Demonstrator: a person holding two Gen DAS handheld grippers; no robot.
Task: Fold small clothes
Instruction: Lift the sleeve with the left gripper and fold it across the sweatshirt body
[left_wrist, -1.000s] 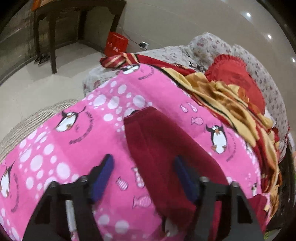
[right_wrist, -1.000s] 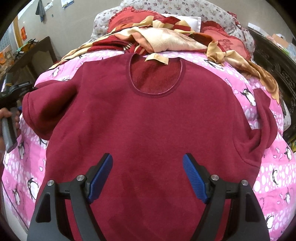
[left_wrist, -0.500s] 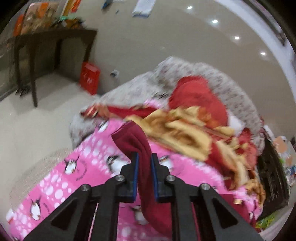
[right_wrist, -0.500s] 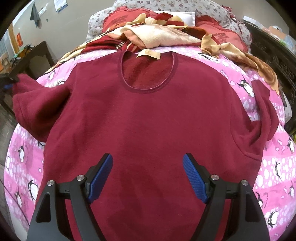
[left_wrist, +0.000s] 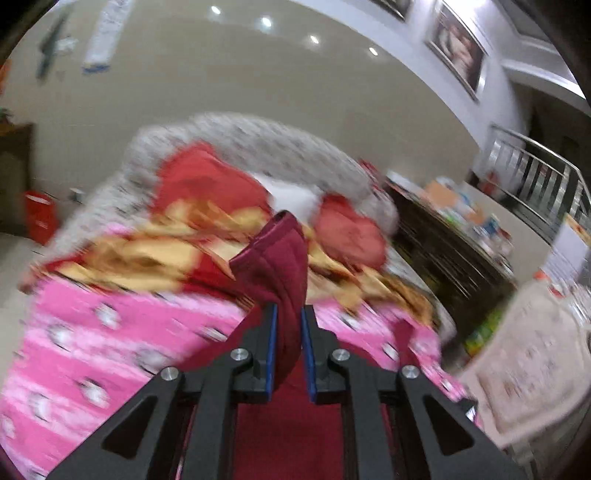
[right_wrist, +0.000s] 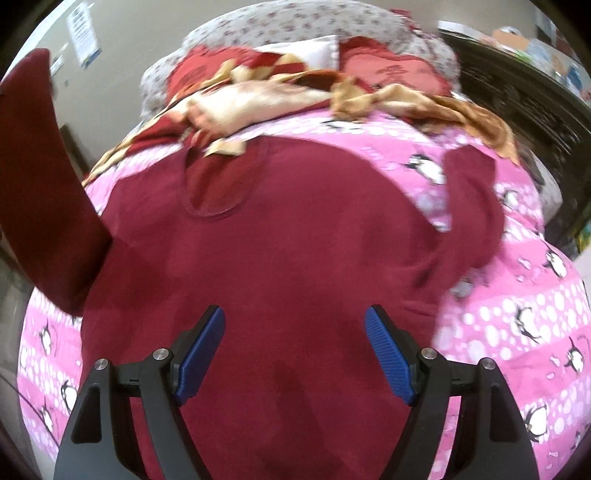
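Observation:
A dark red sweatshirt (right_wrist: 295, 258) lies flat, neck away from me, on a pink penguin-print blanket (right_wrist: 517, 314). My left gripper (left_wrist: 288, 325) is shut on the cuff of its left sleeve (left_wrist: 277, 258), which sticks up between the blue pads. In the right wrist view that raised sleeve (right_wrist: 40, 184) stands high at the left edge. The other sleeve (right_wrist: 476, 206) lies bent on the blanket at the right. My right gripper (right_wrist: 295, 332) hovers open over the lower body of the sweatshirt, nothing between its fingers (right_wrist: 201, 343).
A rumpled red and gold blanket (right_wrist: 277, 96) and red pillows (right_wrist: 391, 70) lie at the head of the bed. A dark carved cabinet (left_wrist: 454, 258) stands to the right of the bed. A red bin (left_wrist: 40, 218) sits on the floor at the left.
My left gripper closed on the sleeve cuff and lifted it high above the bed, swinging to the right. The right gripper shifted slightly and stayed open.

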